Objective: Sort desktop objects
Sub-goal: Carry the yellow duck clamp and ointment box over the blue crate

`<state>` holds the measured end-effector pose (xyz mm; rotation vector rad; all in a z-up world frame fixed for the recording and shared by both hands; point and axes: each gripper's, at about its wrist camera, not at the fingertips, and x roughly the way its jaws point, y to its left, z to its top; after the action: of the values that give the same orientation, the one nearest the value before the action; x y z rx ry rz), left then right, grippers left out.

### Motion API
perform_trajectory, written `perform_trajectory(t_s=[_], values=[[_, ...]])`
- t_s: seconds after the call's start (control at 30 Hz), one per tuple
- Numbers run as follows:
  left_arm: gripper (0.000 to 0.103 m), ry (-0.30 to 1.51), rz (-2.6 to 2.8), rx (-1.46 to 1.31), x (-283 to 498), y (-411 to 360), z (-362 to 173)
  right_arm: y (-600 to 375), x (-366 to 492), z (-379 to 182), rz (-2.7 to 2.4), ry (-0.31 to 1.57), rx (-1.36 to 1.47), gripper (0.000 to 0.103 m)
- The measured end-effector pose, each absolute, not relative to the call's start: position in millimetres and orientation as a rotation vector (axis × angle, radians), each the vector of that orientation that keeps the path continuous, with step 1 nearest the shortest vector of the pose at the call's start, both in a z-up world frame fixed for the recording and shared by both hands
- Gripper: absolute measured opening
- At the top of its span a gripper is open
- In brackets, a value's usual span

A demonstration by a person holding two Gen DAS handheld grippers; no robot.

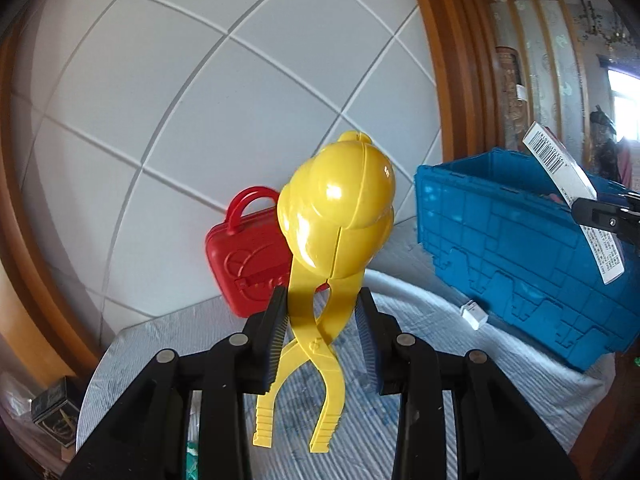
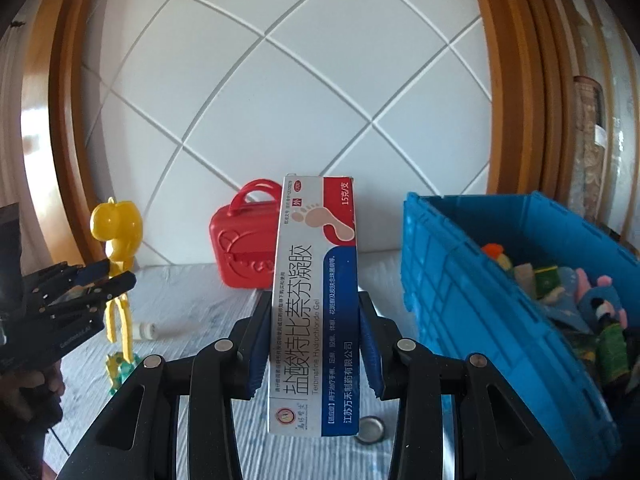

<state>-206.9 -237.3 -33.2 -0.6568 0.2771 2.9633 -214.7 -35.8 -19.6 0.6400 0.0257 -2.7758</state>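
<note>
Yellow snowball-maker toy [image 1: 336, 216] up off the worktop [image 1: 420, 400], my left jaws pinching its crossed handles so the dome stands upright. Right jaws clamp the ointment box [image 2: 316, 304] on its long sides, held vertical, just beside the blue bin [image 2: 460, 288] where sorted toys sit; red case [image 2: 240, 248] waits by the wall
</note>
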Motion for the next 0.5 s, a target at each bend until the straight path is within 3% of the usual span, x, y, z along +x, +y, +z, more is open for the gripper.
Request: perform_trajectory(t_s=[0.27,0.5], values=[[0.033,0.346,2.787,-0.522,-206,-117,13,75,-165,28,-2.969,0.017,0.539,0.039],[0.033,0.330,2.672,-0.421,-222,7,62,184,-174,50,-3.027,-0.060,0.537,0.039]])
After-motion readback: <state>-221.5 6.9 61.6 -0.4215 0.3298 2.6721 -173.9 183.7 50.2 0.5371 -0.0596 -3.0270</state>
